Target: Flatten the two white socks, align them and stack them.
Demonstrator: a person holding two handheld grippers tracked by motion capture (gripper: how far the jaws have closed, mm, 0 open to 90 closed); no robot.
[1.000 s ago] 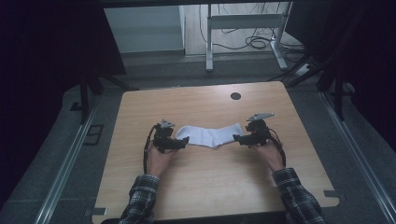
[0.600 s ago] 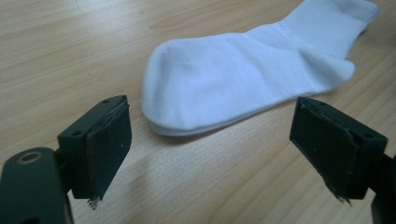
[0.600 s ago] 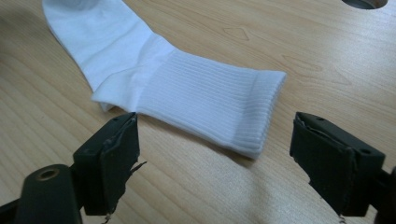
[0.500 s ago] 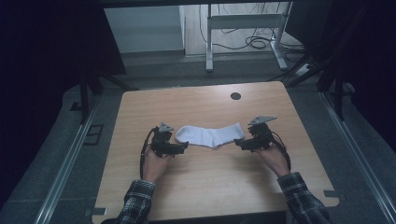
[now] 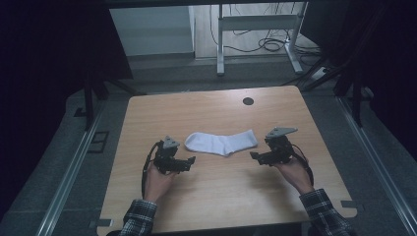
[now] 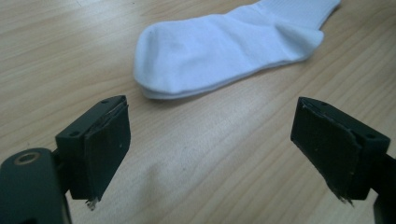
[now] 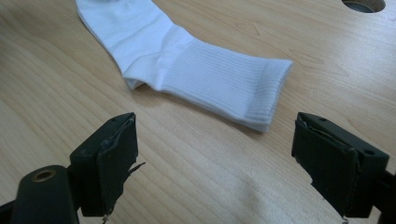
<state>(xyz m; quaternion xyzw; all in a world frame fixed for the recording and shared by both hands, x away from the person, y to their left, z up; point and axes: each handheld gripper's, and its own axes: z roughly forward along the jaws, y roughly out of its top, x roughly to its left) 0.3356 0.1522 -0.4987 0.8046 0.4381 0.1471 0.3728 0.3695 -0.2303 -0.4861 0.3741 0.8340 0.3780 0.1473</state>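
Note:
A white sock (image 5: 221, 142), folded double, lies flat across the middle of the wooden table (image 5: 221, 201). My left gripper (image 5: 189, 161) is held just near of the sock's toe end, open, with bare wood between its jaws. In the left gripper view the toe end of the sock (image 6: 219, 51) lies beyond the open left gripper (image 6: 212, 149). My right gripper (image 5: 253, 156) stands just near of the cuff end; its jaws have just been opening and nothing is between them. The right gripper view has the ribbed cuff of the sock (image 7: 224, 84) ahead of the wide-open right gripper (image 7: 212, 158).
A round cable hole (image 5: 248, 101) sits in the table near its far edge, also seen as the hole (image 7: 364, 4) in the right gripper view. Beyond the table stand a white desk frame (image 5: 255, 29) and floor cables. Dark rails run along both table sides.
Both grippers have drawn back from the ends of the sock toward the person and slightly up. The sock now lies free on the table.

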